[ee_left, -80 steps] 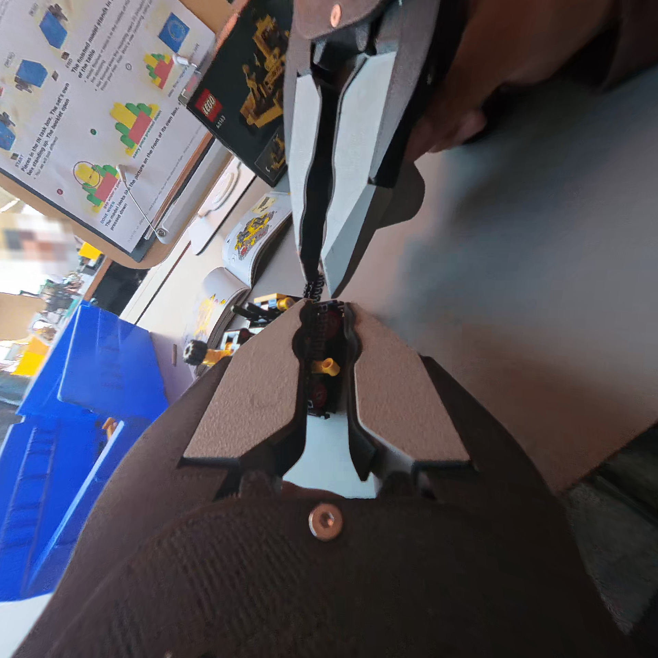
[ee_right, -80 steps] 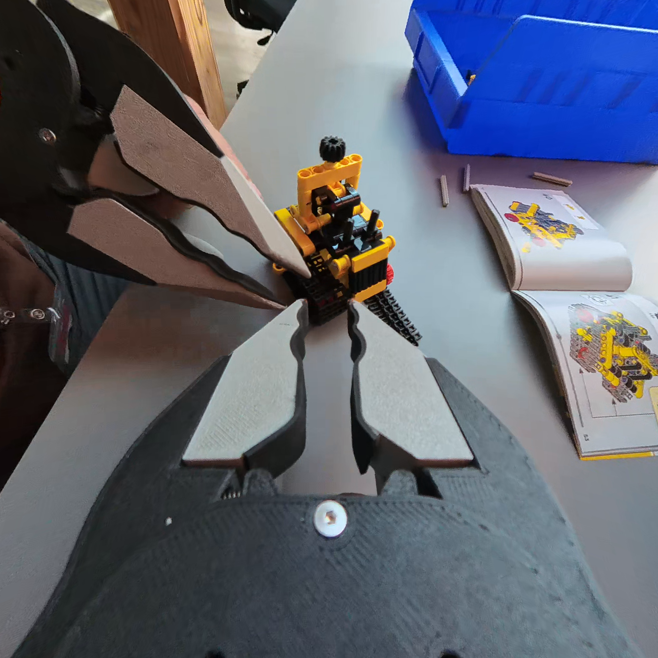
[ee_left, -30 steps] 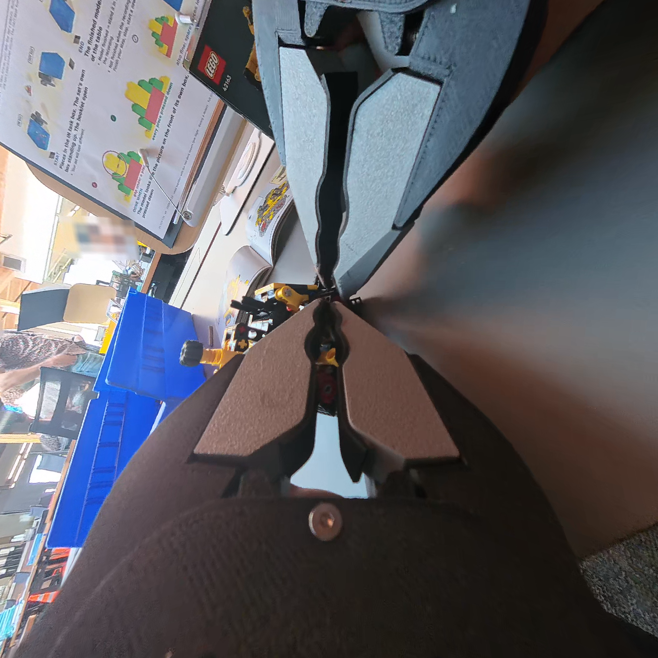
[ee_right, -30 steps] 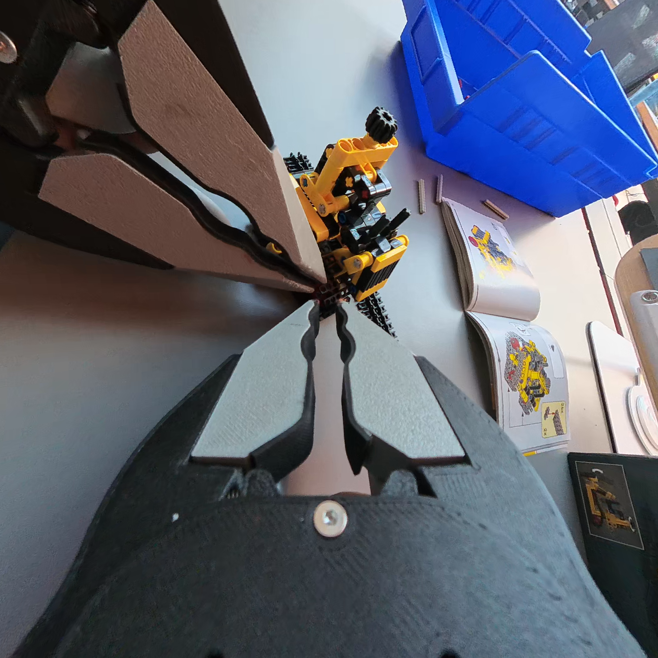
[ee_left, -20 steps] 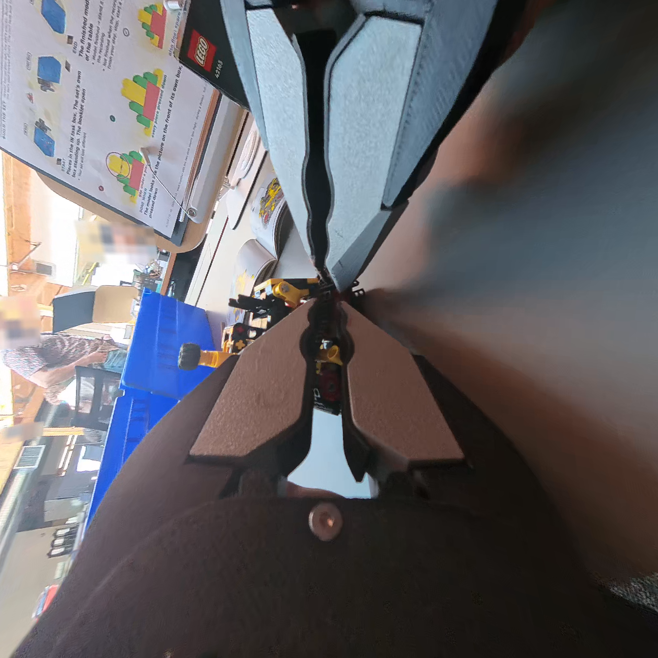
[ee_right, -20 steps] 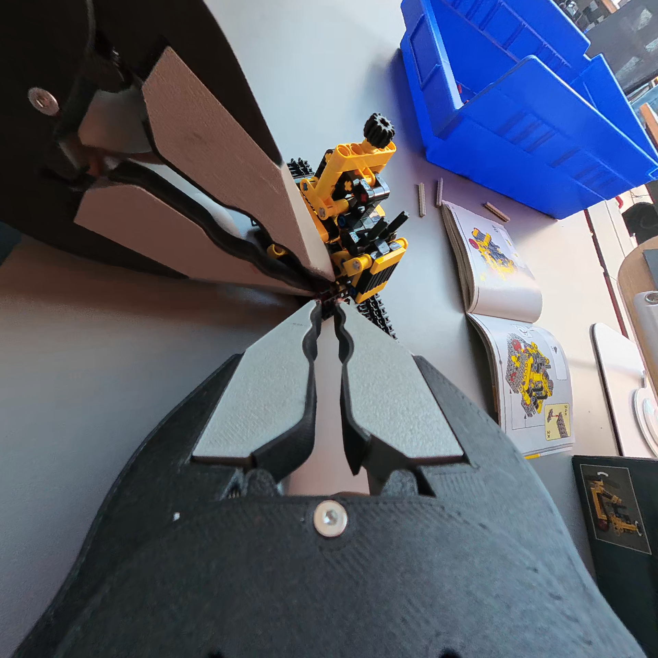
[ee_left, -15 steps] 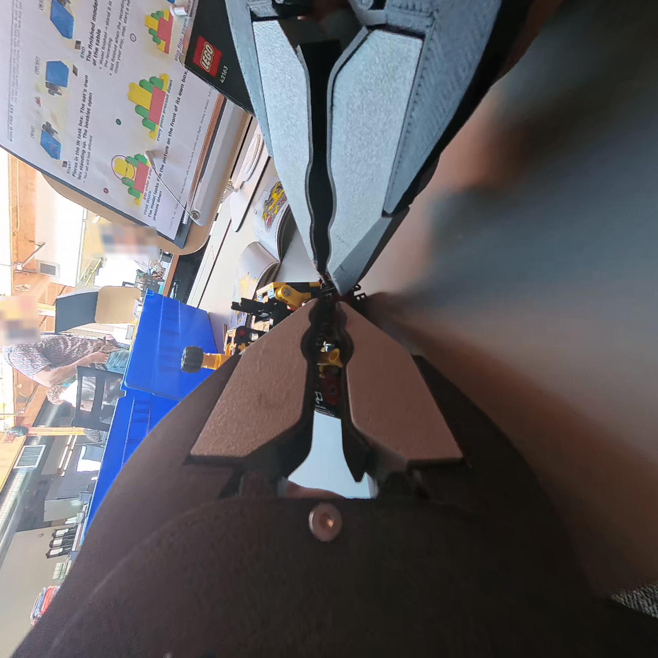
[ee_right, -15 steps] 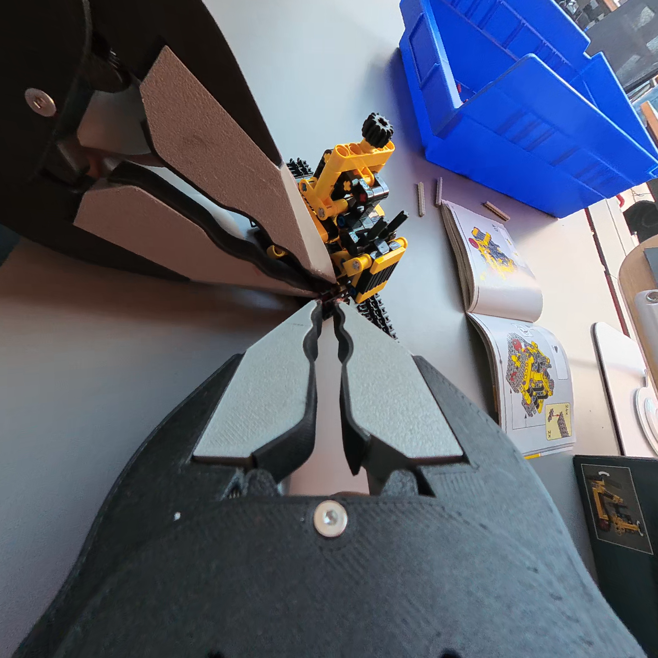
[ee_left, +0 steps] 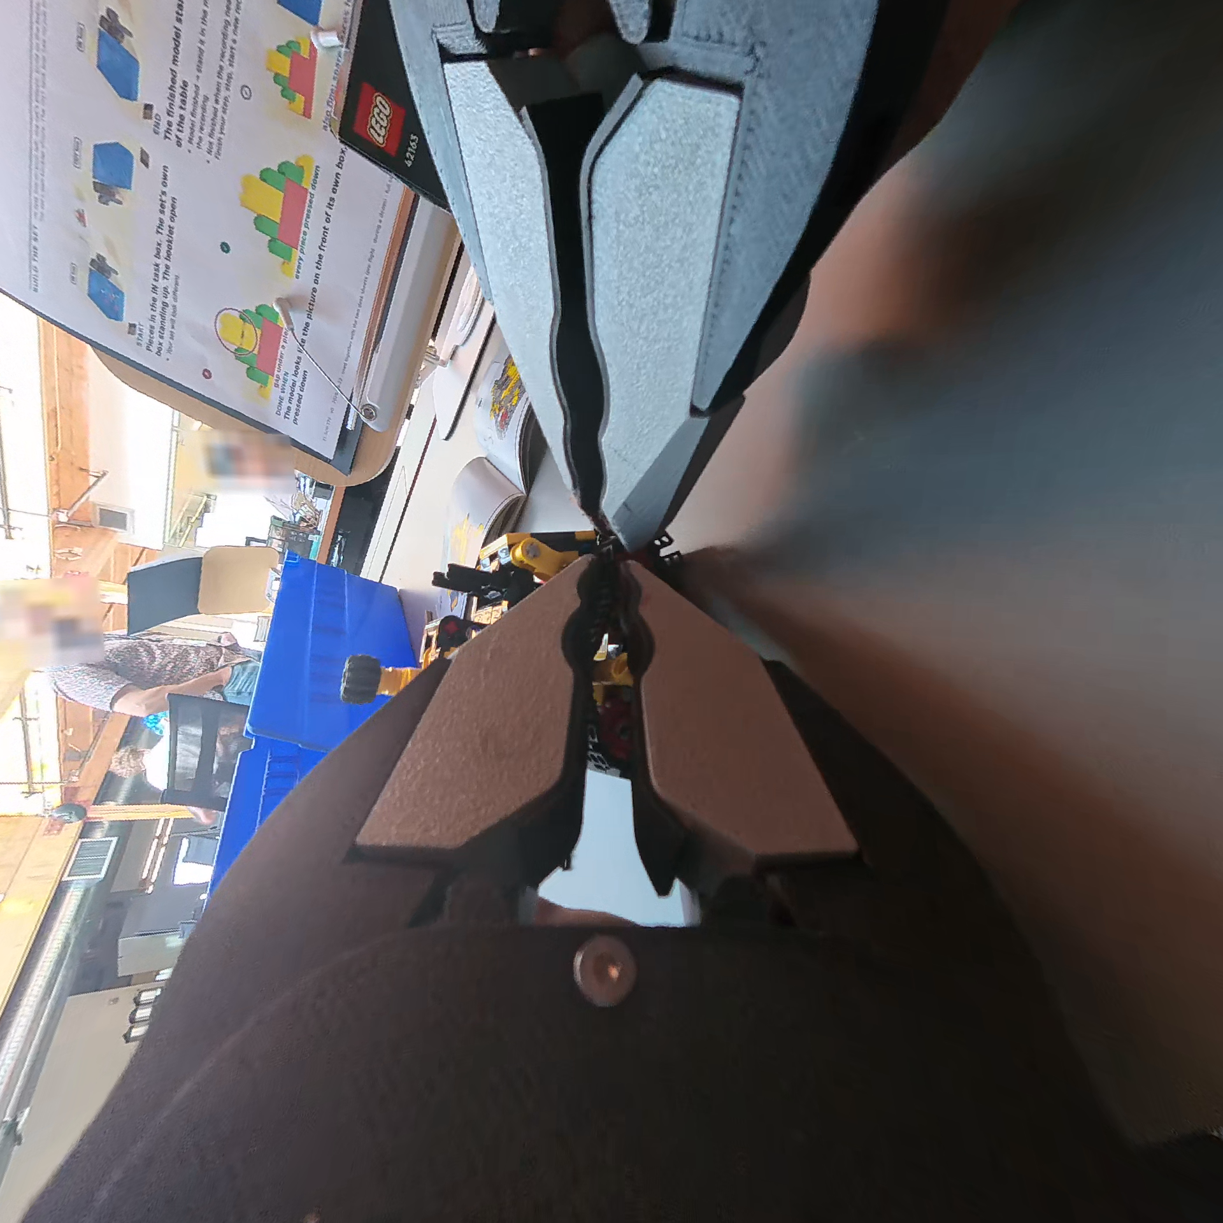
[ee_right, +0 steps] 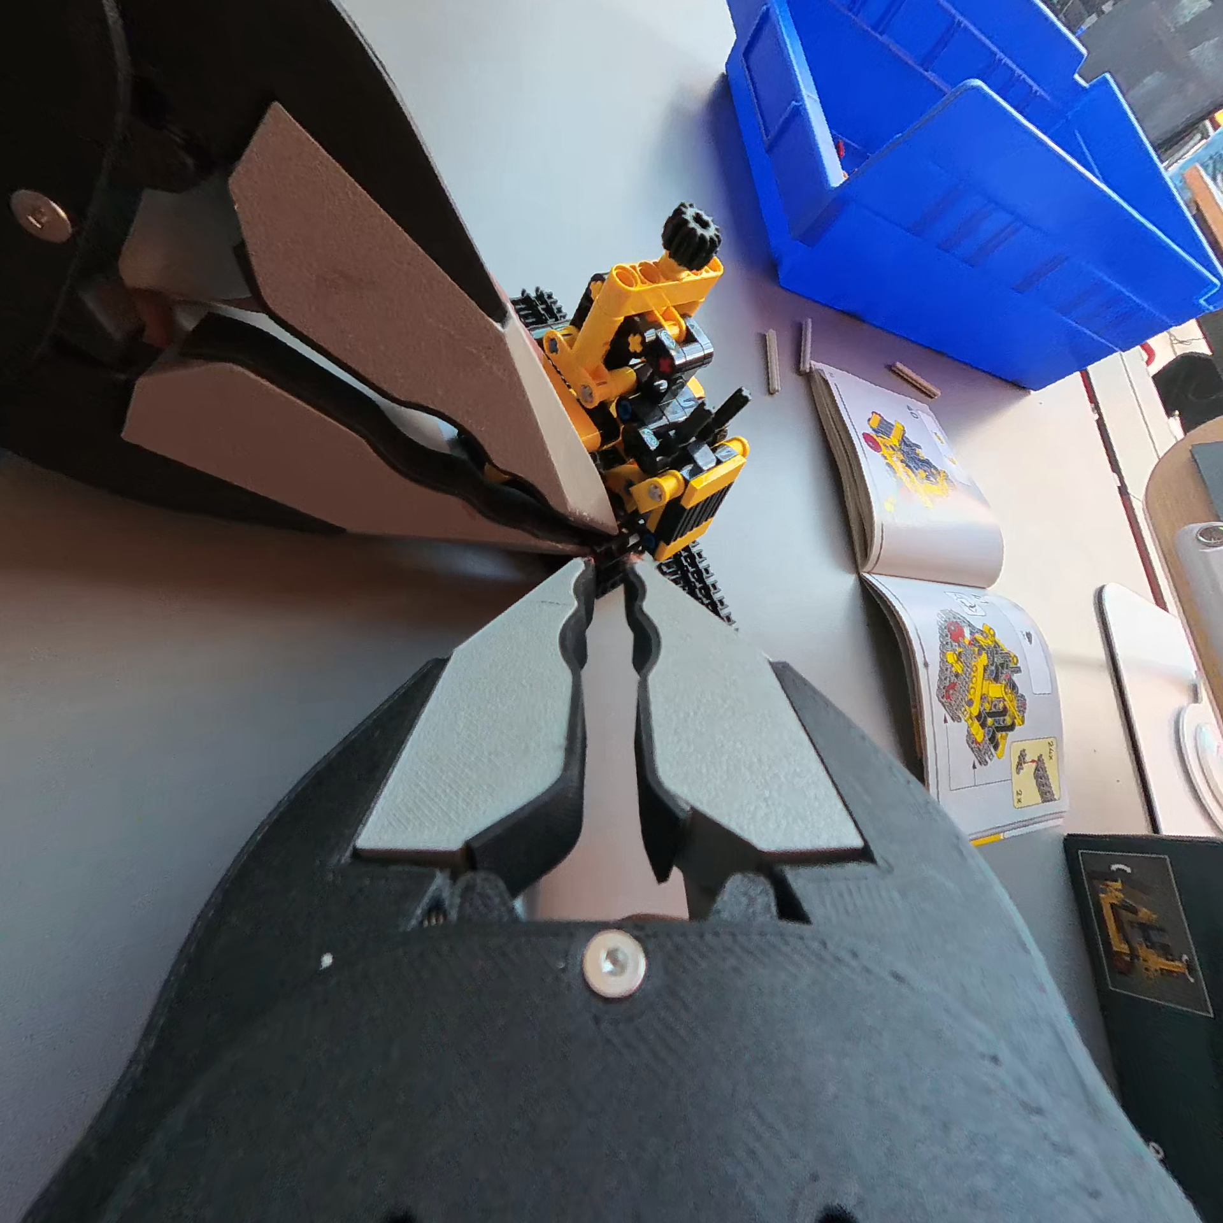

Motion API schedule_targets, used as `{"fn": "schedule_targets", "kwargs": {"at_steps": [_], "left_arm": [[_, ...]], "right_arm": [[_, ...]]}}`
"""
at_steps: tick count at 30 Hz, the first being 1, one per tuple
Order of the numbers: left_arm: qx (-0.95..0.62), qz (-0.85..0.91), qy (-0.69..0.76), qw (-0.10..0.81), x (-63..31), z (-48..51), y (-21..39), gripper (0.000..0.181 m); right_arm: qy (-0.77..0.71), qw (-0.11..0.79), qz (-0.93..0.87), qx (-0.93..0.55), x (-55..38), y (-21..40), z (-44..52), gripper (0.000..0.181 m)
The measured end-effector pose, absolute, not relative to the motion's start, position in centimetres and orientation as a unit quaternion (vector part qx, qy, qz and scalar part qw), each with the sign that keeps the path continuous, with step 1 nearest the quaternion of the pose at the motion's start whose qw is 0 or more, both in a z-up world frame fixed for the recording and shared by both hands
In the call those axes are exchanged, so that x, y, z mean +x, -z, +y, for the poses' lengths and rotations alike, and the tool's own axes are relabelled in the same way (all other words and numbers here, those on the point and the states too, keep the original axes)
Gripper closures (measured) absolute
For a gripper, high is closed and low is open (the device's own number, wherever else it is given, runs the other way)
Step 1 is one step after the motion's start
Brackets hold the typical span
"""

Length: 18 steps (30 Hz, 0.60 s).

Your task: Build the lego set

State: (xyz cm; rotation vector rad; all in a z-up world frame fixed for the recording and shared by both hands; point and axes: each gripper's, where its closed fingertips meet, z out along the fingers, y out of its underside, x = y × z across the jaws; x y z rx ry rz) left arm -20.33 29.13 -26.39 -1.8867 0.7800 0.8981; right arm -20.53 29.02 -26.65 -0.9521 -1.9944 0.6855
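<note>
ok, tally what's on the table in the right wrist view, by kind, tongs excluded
Yellow-and-black lego bulldozer model: 1
Blue bins: 2
Open instruction booklet: 1
Small brown sticks: 3
Black lego box: 1
Total: 8

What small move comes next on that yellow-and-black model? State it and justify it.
Probably press the right gripper slightly harder toward the yellow-and-black lego bulldozer model: its jaws pinch the black track link at the model's lower edge, while the left gripper clamps the model steady, and loose black track trails beside.
</note>
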Motion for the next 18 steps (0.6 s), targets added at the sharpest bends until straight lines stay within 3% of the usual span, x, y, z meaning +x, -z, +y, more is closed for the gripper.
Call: {"fn": "schedule_targets", "kwargs": {"at_steps": [18], "left_arm": [[-0.753,0.324,-0.369,0.438,-20.43,29.18,26.31,0.181]], "right_arm": [[-0.258,0.411,-0.786,-0.384,-20.71,26.70,29.23,0.181]]}}
